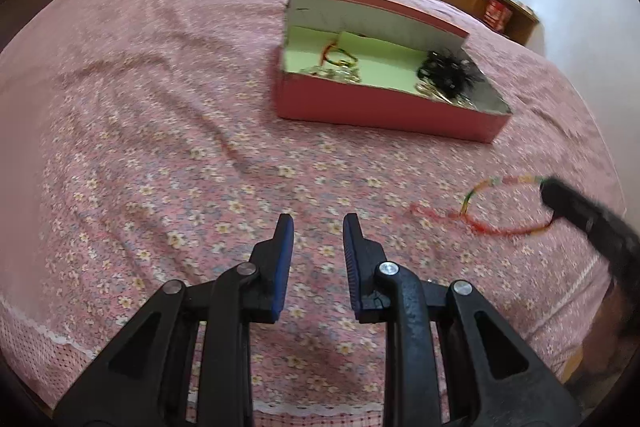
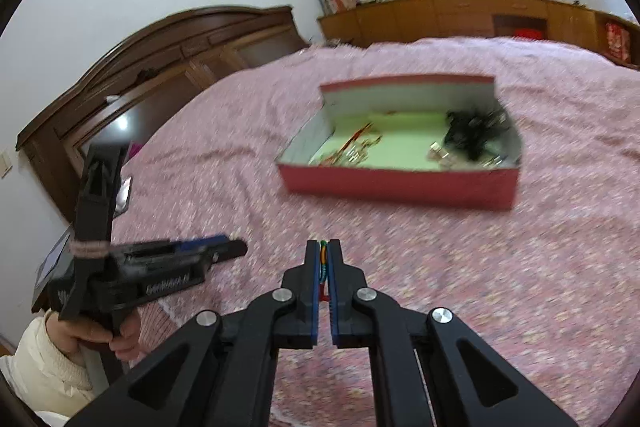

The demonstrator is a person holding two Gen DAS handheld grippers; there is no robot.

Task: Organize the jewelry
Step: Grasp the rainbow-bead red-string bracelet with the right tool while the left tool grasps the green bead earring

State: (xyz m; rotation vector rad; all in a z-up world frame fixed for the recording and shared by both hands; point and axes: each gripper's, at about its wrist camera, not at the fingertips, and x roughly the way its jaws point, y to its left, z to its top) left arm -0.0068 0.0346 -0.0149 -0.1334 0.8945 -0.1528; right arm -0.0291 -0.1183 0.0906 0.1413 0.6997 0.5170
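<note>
Jewelry sorting at a late stage. The red box (image 1: pixel 384 111) sits open on the flowered bedspread (image 1: pixel 160 147), its lid standing up behind it. Inside, on the pale green lining, lie a red-and-green cord bracelet (image 1: pixel 340 53) and some silvery pieces at the left end, and a tangle of black strands (image 1: pixel 448 71) with more metal pieces at the right end; exact kinds are too blurred to tell. One item remains outside: a multicoloured braided cord bracelet (image 1: pixel 504 207), pinched by the right gripper (image 2: pixel 325 259), whose jaws are closed narrow on the cord so that the colours show between the pads. In the left wrist view the loop hangs from the right gripper's tip, its red tail trailing near or on the bedspread, well short of the box. The left gripper (image 1: pixel 318 227) holds nothing, its jaws standing moderately apart above the bedspread, near the front edge of the bed. No other loose jewelry is visible on the bedspread, so what is left appears to be carrying this bracelet to the box and releasing it there
</note>
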